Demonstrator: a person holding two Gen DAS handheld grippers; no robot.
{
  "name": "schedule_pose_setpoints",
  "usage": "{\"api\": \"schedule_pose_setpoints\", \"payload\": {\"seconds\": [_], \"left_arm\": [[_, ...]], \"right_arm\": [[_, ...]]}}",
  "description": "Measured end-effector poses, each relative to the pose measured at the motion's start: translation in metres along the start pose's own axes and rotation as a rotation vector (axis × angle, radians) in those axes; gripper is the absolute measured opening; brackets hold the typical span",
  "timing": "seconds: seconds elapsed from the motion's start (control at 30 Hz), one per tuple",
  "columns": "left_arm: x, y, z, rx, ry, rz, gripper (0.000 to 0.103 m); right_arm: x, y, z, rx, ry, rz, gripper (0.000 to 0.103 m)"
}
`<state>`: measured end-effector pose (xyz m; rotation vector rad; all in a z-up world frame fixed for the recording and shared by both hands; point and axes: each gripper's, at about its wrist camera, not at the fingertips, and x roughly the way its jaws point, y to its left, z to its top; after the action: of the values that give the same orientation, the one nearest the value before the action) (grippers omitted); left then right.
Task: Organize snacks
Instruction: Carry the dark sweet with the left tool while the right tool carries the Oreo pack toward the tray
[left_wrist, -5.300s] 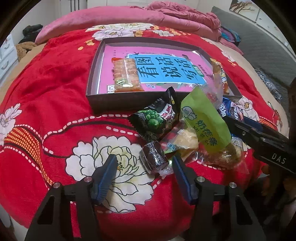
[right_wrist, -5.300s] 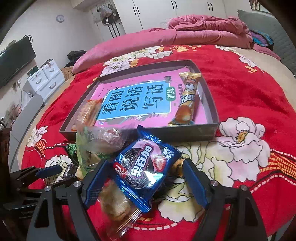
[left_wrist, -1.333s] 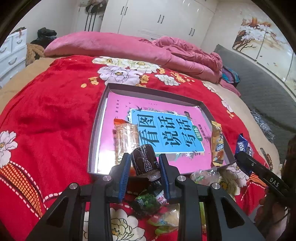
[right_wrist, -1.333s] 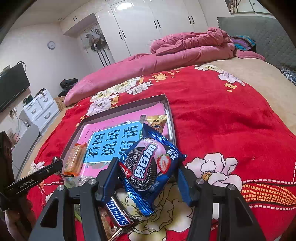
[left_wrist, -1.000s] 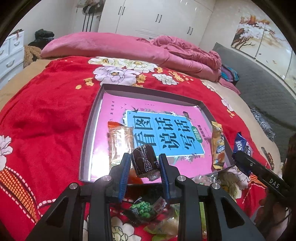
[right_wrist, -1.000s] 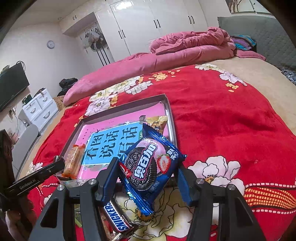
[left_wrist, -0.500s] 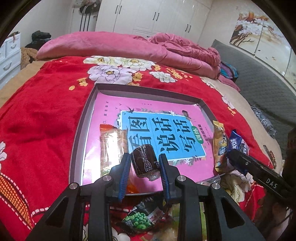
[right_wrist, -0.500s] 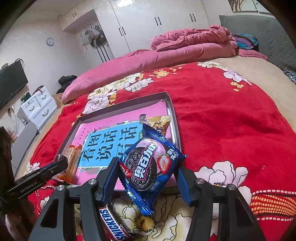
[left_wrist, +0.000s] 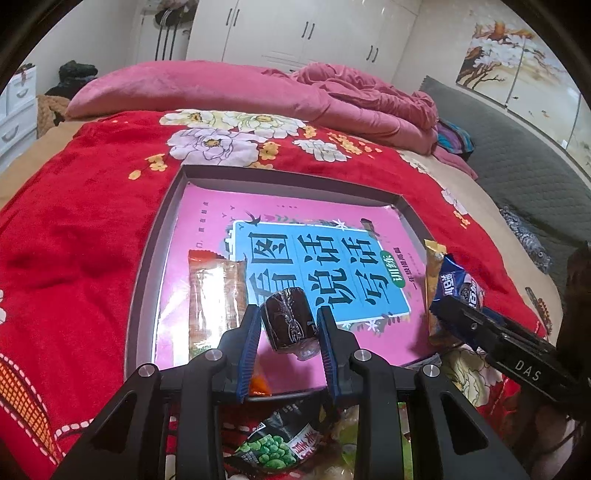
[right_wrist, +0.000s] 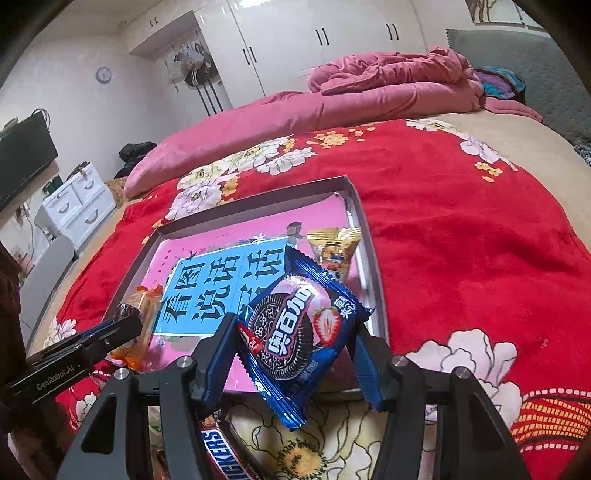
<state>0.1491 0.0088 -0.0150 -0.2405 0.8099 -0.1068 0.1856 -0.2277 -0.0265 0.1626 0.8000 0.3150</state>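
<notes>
While both tongs hang above the near edge of the tray (left_wrist: 155, 254), each carries a snack. The left gripper (left_wrist: 288, 332) pinches a small dark wrapped cake (left_wrist: 288, 321), long axis pointing away along the fingers; open tray floor lies directly ahead and below, just right of the clear-wrapped biscuit pack (left_wrist: 212, 295). The right gripper (right_wrist: 295, 332) clamps a blue cookie packet (right_wrist: 299, 328) at half spread, tilted, beside the gold-wrapped bar (right_wrist: 332, 247). Judgement: both need only a short forward drop; the left looks nearer to bare floor.
</notes>
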Motion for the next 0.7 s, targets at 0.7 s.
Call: {"api": "schedule_pose_setpoints", "payload": {"seconds": [0.7], "left_arm": [[0.009,0.0,0.002,-0.017,0.017,-0.013,0.032]], "right_arm": [[0.015,0.019,0.001,-0.062,0.017,0.053,0.059]]}}
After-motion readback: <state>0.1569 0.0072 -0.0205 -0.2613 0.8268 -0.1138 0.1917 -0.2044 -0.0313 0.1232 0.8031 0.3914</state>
